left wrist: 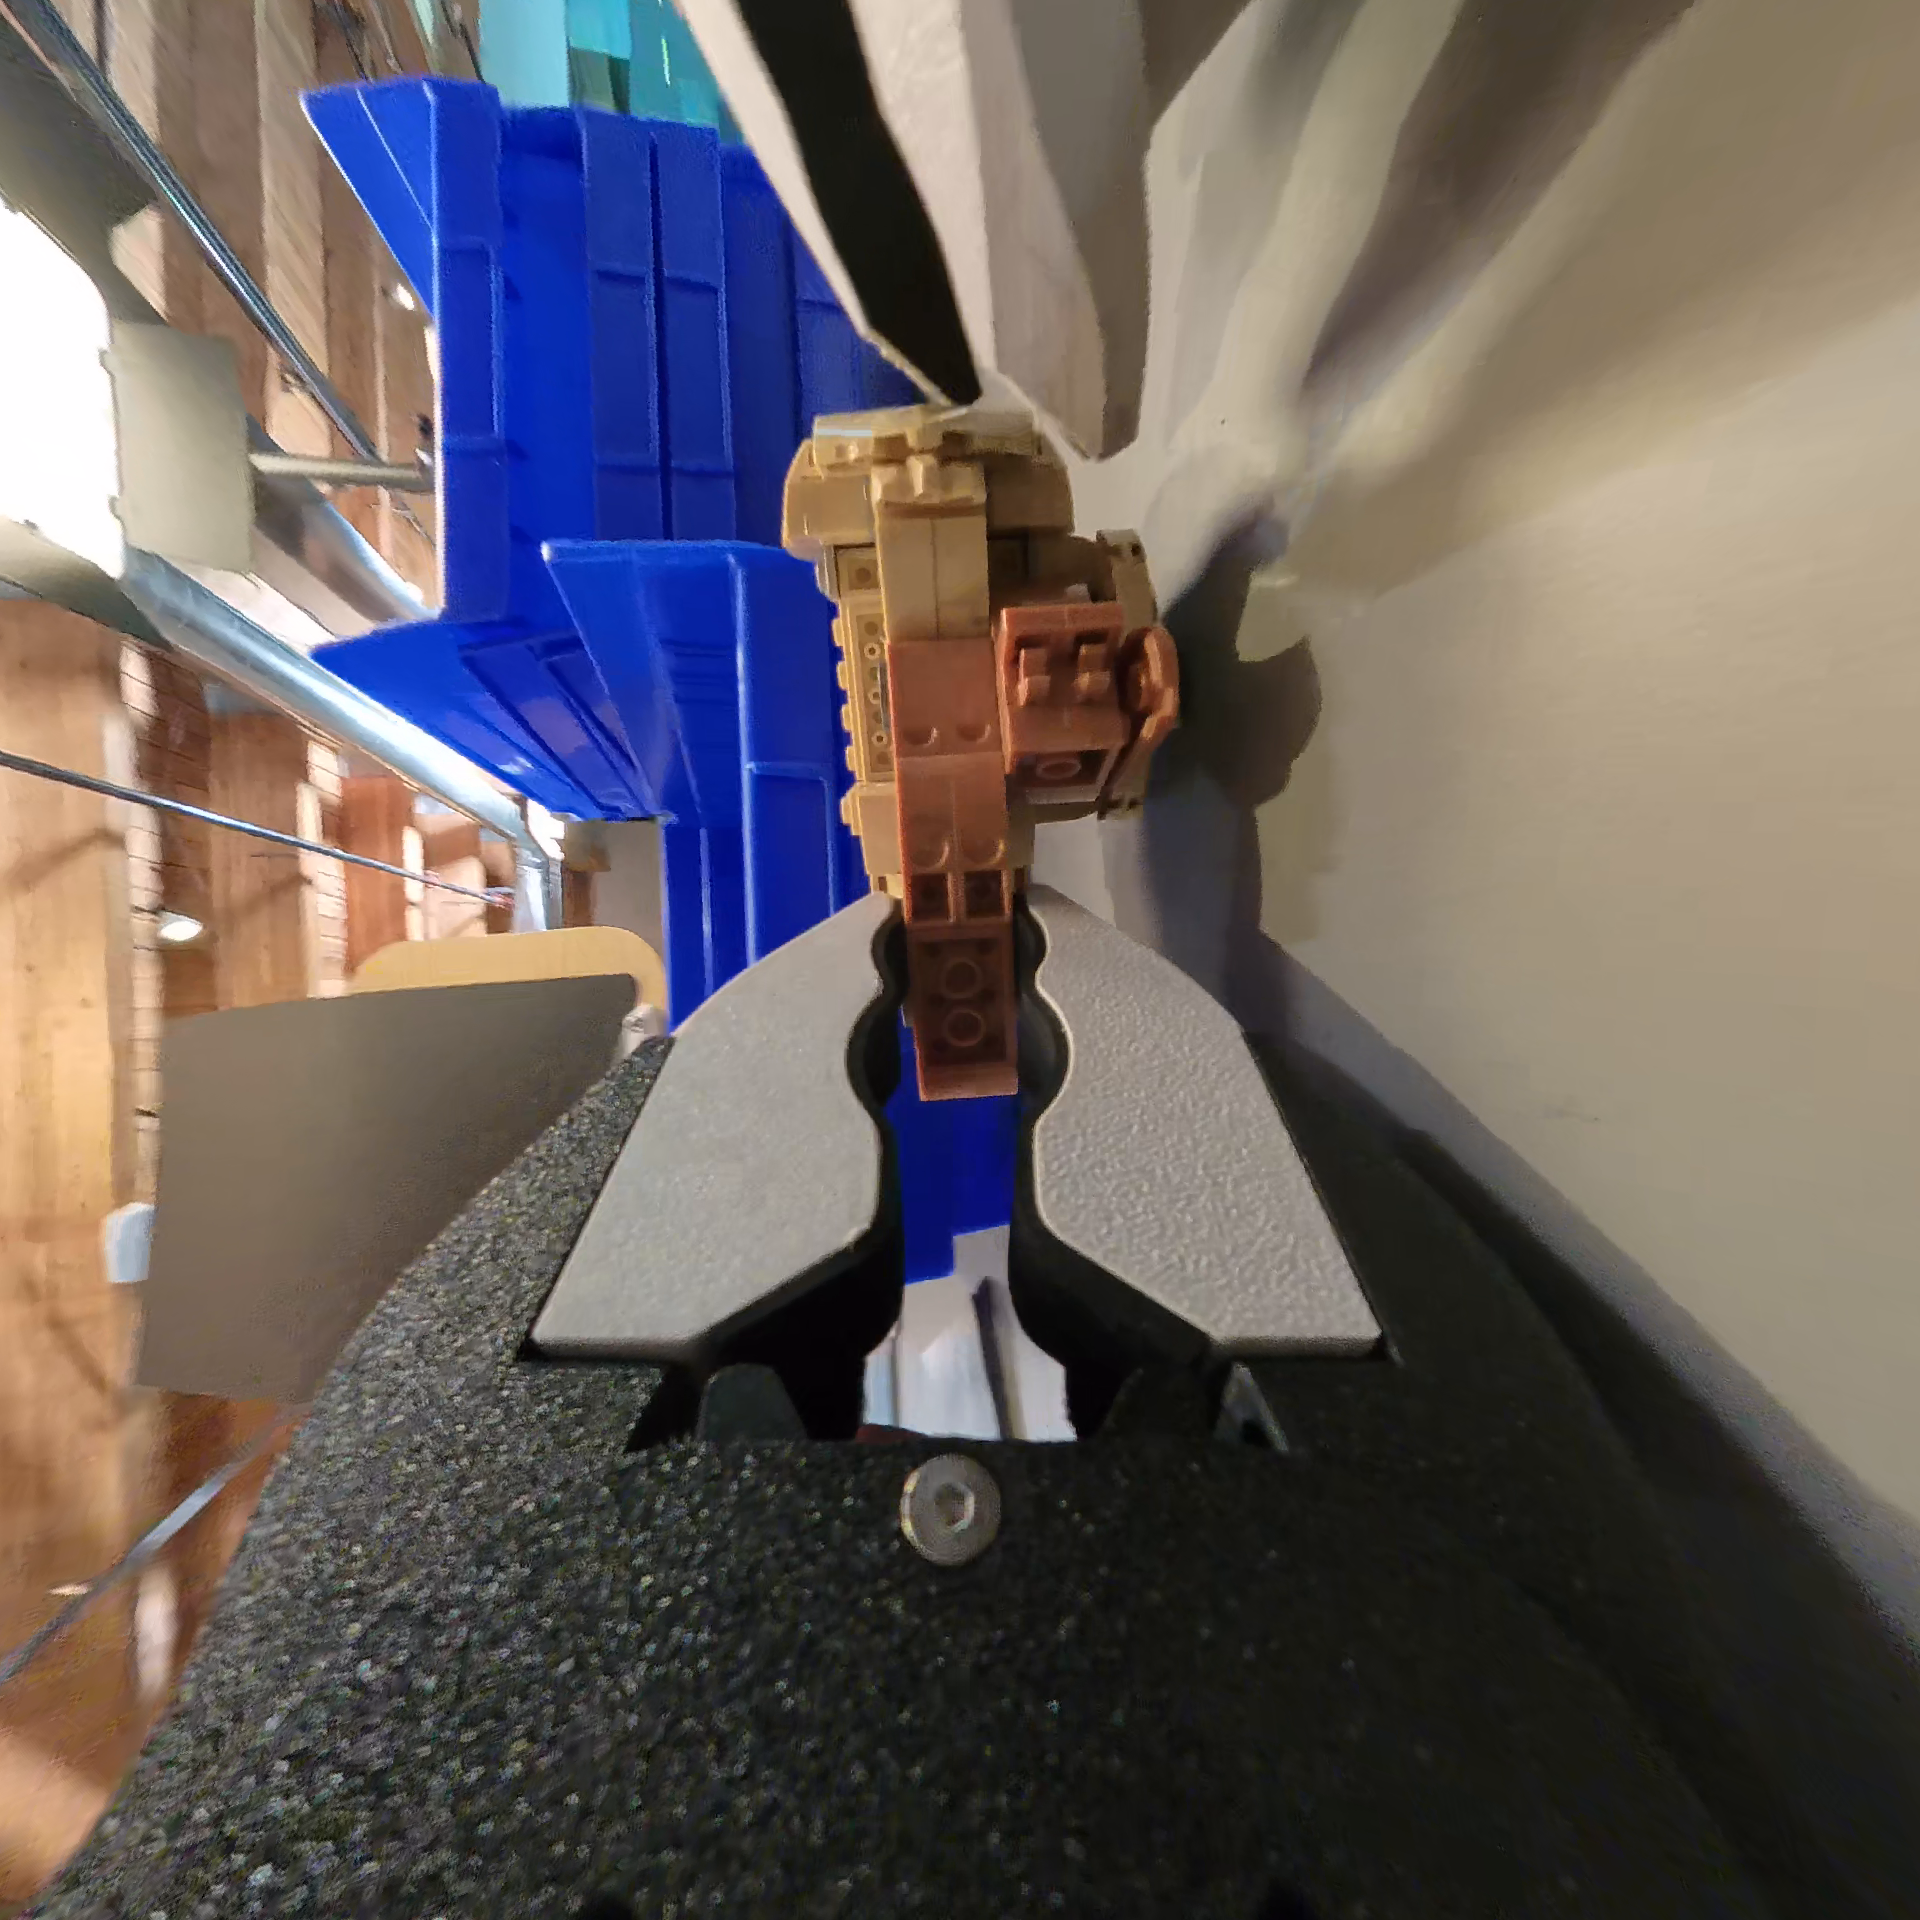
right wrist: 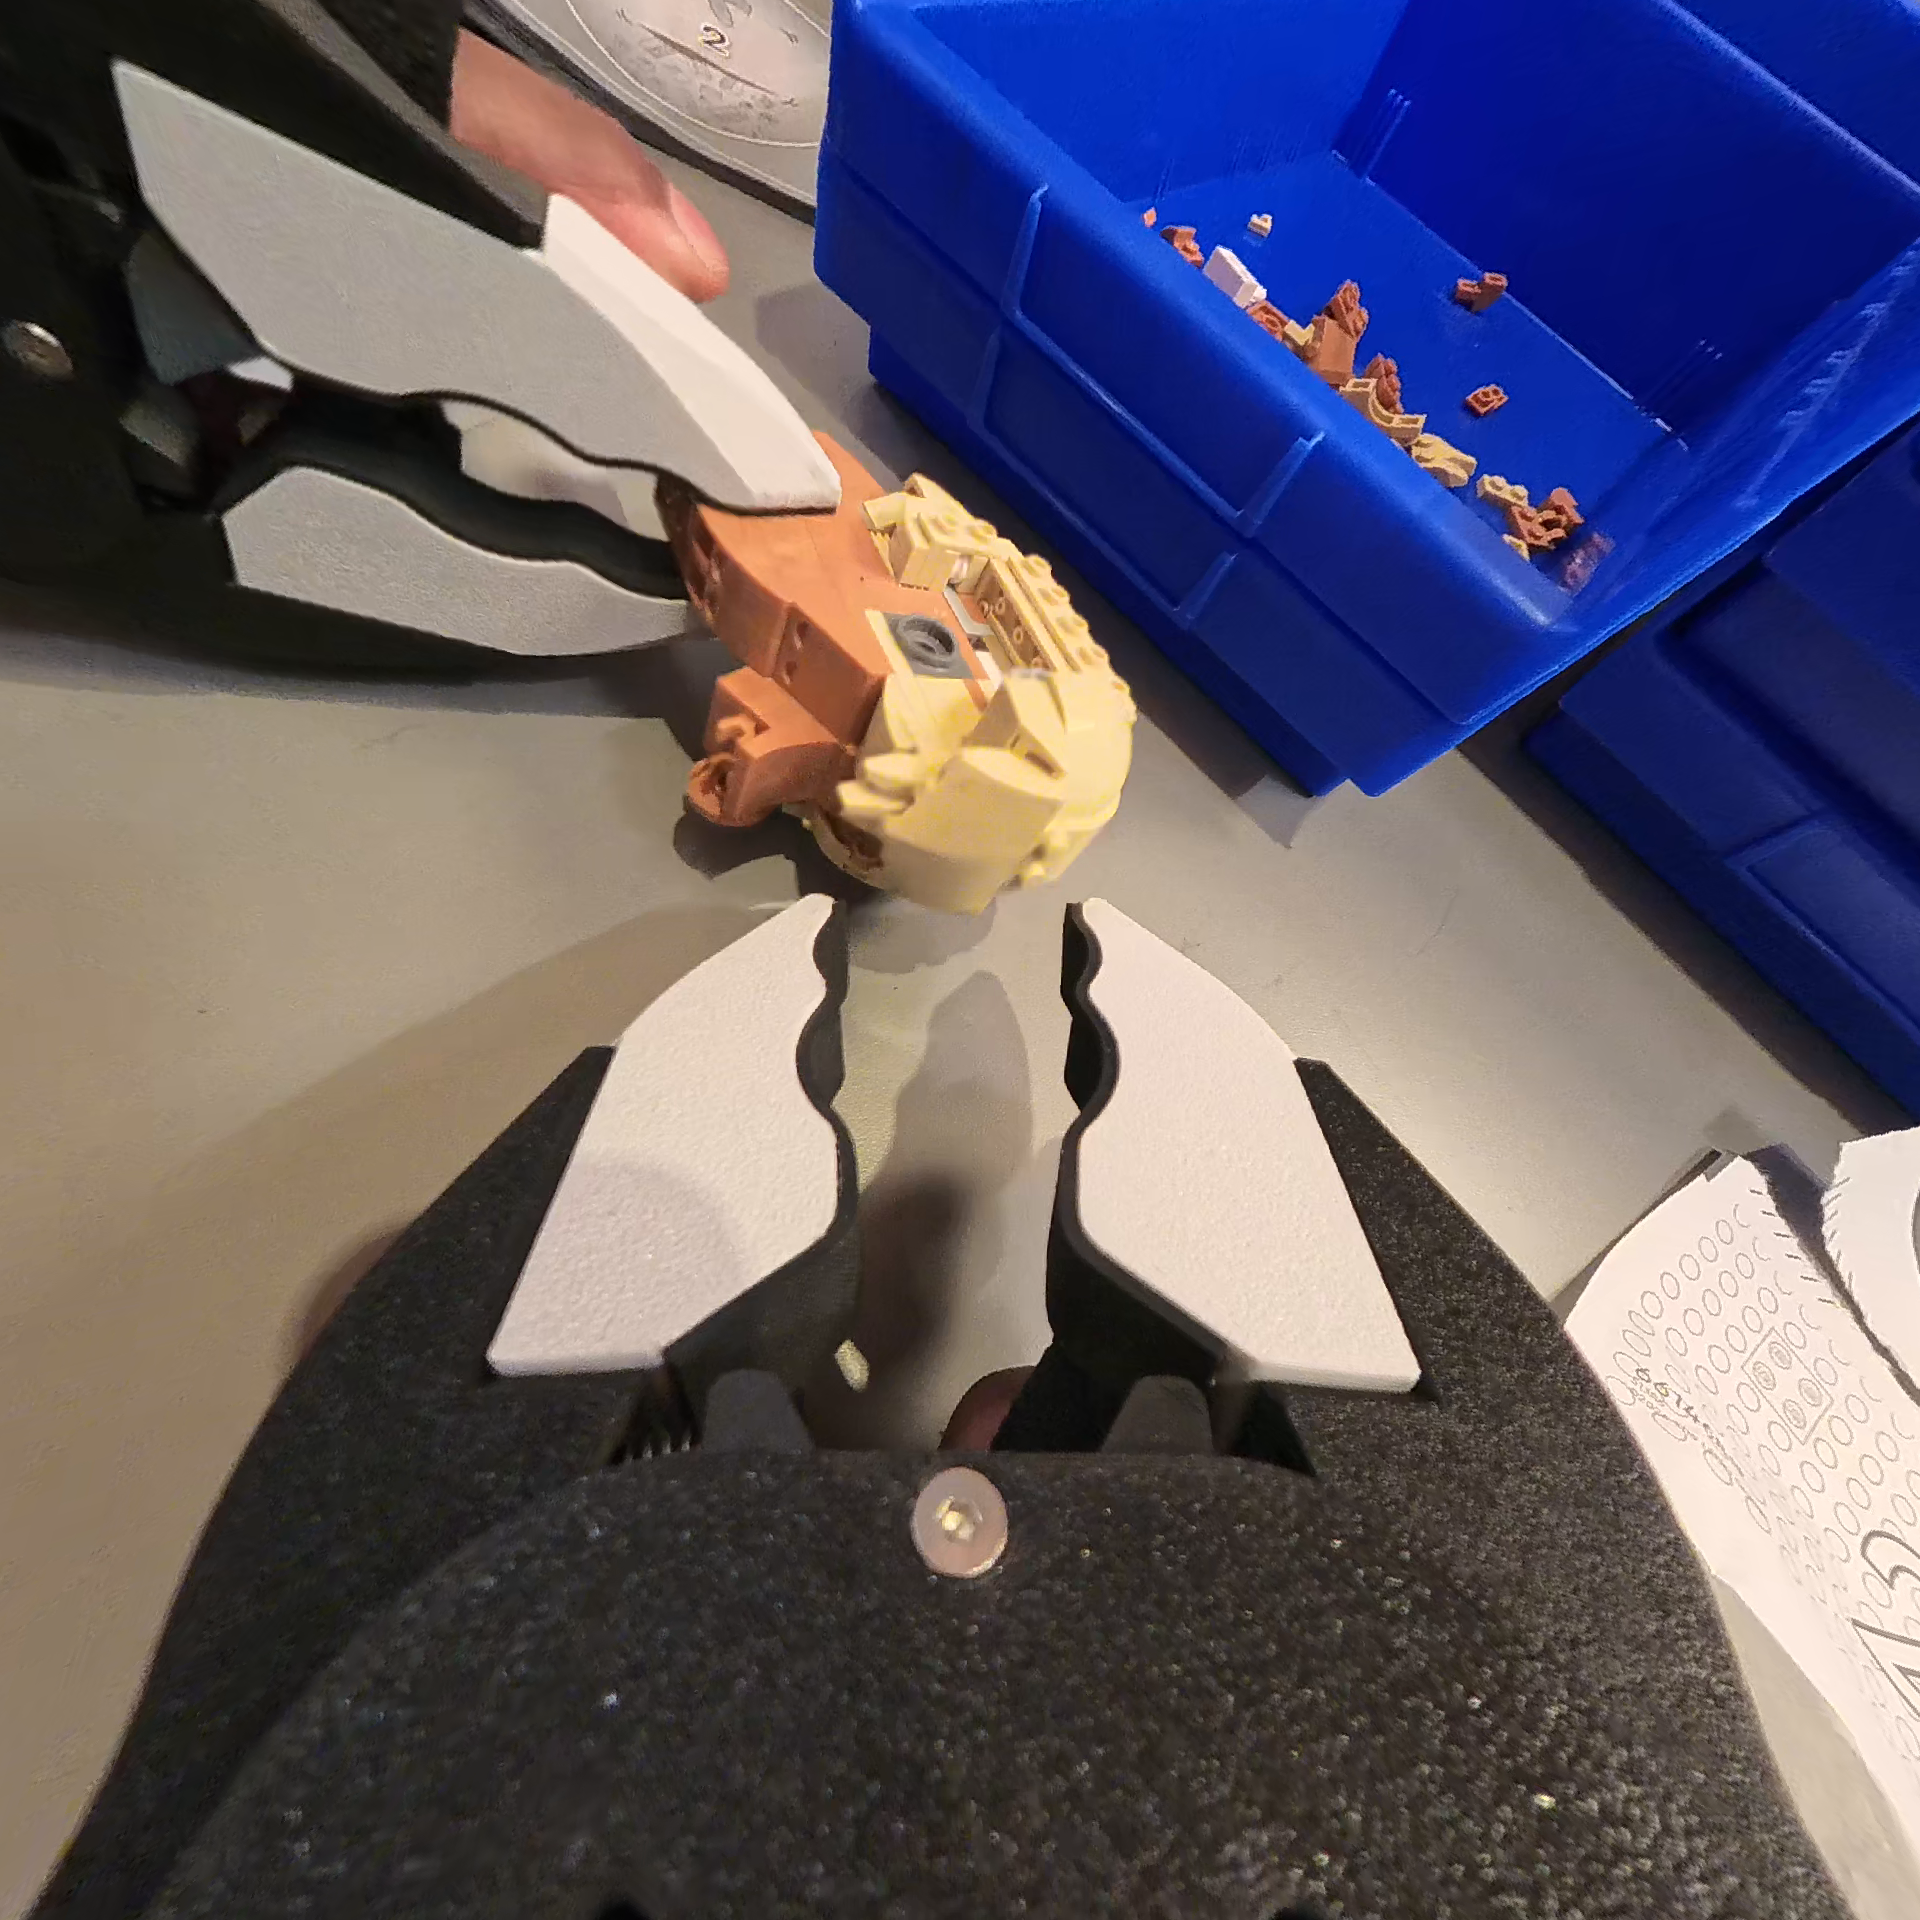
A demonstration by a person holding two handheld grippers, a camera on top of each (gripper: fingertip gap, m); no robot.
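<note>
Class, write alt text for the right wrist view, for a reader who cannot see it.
The left gripper clamps the brown end of a brown and tan brick model over a grey table. The right gripper is open and empty, just short of the model's tan end. A blue bin holding loose small bricks stands behind.

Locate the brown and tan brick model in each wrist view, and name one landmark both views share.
Left wrist view: brick model at centre, its brown end clamped between the left gripper fingers.
Right wrist view: brick model above centre, just beyond the open right gripper.
Shared landmark: the blue bins.
</note>
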